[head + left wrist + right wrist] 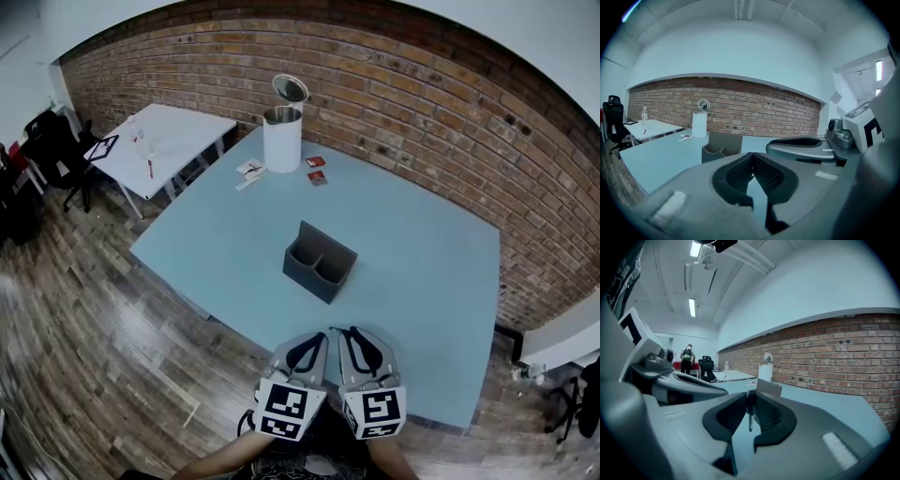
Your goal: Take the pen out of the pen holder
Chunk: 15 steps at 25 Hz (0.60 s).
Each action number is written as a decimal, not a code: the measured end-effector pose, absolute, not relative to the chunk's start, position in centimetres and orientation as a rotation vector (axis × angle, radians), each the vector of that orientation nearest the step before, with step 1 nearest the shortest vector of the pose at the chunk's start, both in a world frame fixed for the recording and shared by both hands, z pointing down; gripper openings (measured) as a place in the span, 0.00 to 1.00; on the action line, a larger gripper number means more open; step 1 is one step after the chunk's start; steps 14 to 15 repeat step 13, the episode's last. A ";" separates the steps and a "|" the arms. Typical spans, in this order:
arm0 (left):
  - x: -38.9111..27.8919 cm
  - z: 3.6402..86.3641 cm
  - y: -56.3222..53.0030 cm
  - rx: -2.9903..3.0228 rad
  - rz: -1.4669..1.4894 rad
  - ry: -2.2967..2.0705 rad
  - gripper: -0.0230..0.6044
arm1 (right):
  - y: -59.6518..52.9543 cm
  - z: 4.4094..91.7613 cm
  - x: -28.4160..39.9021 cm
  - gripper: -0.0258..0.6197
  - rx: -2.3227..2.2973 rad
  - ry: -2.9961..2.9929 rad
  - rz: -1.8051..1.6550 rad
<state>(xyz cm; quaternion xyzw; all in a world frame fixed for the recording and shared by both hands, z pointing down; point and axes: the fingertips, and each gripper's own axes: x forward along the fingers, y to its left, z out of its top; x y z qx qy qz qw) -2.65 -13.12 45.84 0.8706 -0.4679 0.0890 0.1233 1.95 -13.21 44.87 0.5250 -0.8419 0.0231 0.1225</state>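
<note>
Right gripper (749, 398) around pen (750, 418)

This is probably an office: long work tables (422, 281), one with a pen holder (320, 262), what seem to be black swivel chairs (613, 115), a brick wall (422, 103) and ceiling tube lights (692, 307).

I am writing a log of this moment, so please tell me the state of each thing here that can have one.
Left gripper: jaws shut, nothing between them.
Right gripper: jaws shut on the pen.
Pen: out of the holder, gripped in the right jaws.
Holder: upright, both compartments look empty.
Bin: upright, lid raised open.
</note>
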 end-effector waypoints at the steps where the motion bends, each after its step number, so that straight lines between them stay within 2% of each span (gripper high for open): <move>1: -2.6 45.9 -13.0 2.539 0.258 -1.364 0.04 | -13.1 44.9 1.9 0.13 1.532 -2.455 0.070; 15: -2.2 46.1 -11.9 2.534 0.244 -1.344 0.04 | -11.8 45.5 2.4 0.13 1.538 -2.434 0.093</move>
